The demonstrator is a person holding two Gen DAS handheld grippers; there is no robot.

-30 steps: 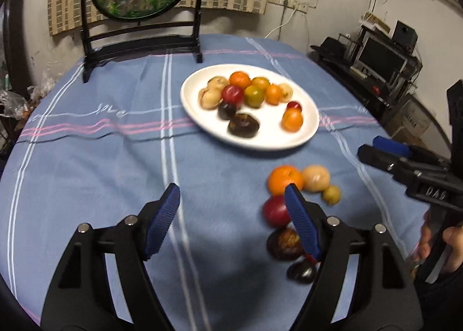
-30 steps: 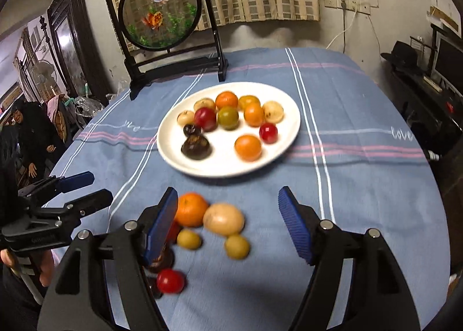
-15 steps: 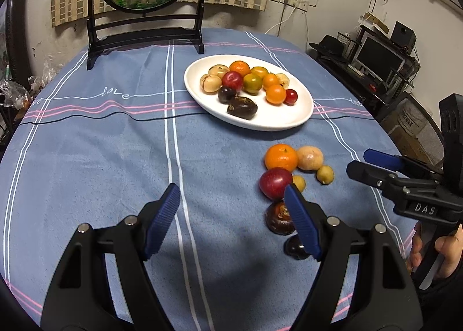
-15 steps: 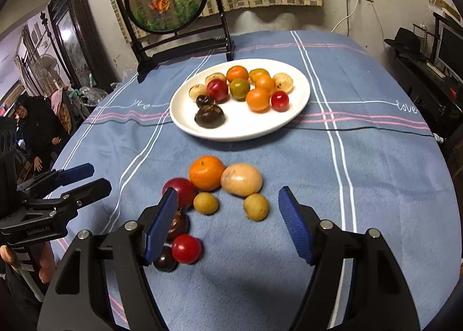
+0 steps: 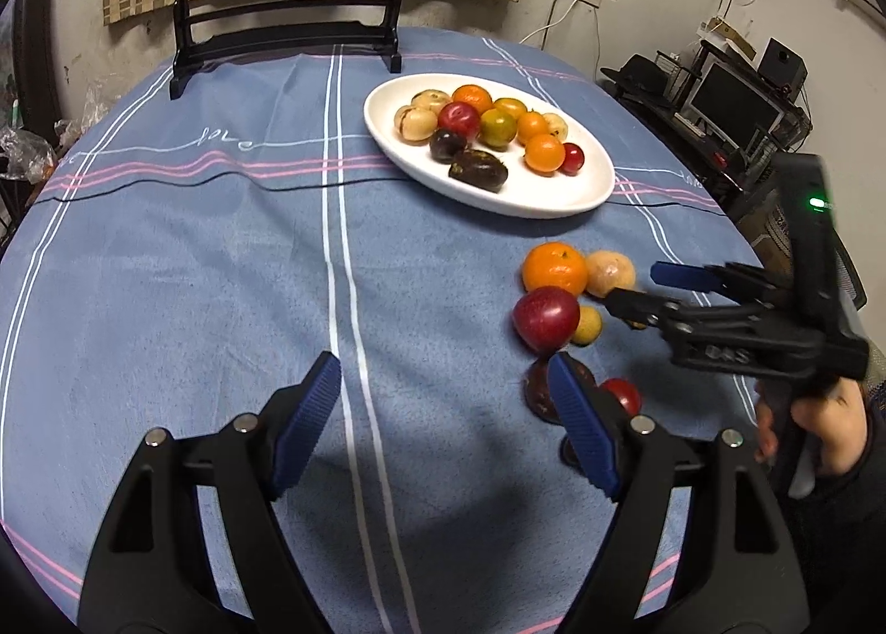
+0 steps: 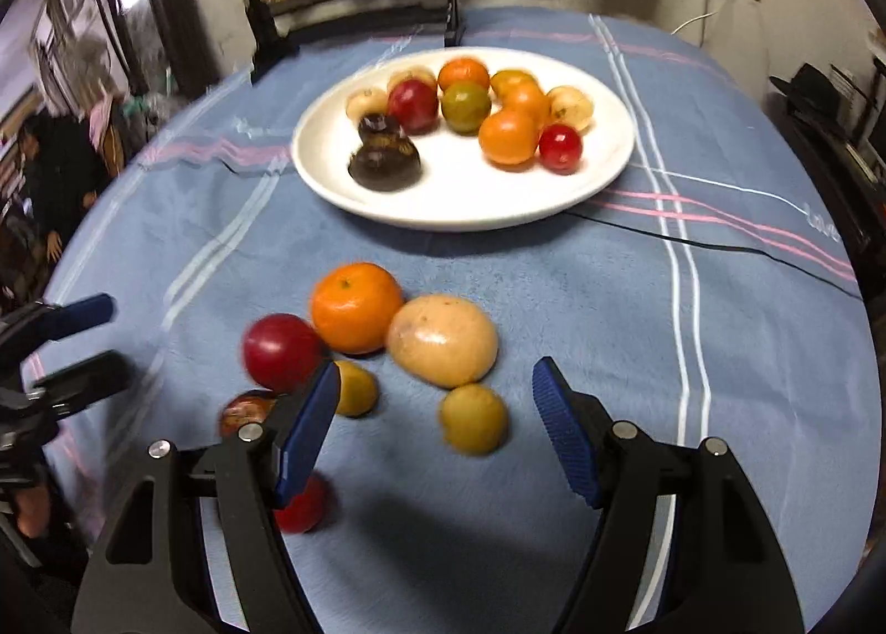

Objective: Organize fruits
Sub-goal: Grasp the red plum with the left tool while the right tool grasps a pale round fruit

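A white plate (image 5: 498, 199) (image 6: 459, 216) at the far side of the blue cloth holds several fruits. Loose fruits lie nearer: an orange (image 6: 357, 307), a tan fruit (image 6: 443, 338), a red plum (image 6: 279, 351), two small yellow fruits (image 6: 473, 418), a dark brown fruit (image 5: 537, 390) and a red cherry tomato (image 5: 623, 393). My right gripper (image 6: 436, 365) hangs open low over this group, with one yellow fruit in the gap and untouched. My left gripper (image 5: 440, 362) is open over bare cloth left of the group, its jaws opening with nothing between them.
A round fish-painted screen on a black stand (image 5: 288, 41) stands at the table's back edge. A thin black cable (image 6: 720, 246) crosses the cloth near the plate. A desk with a monitor (image 5: 731, 102) is beyond the right edge. A person (image 6: 50, 180) sits off the left side.
My right gripper has dropped toward the loose fruits, which now look larger and closer in its view. My left gripper has stayed almost in place.
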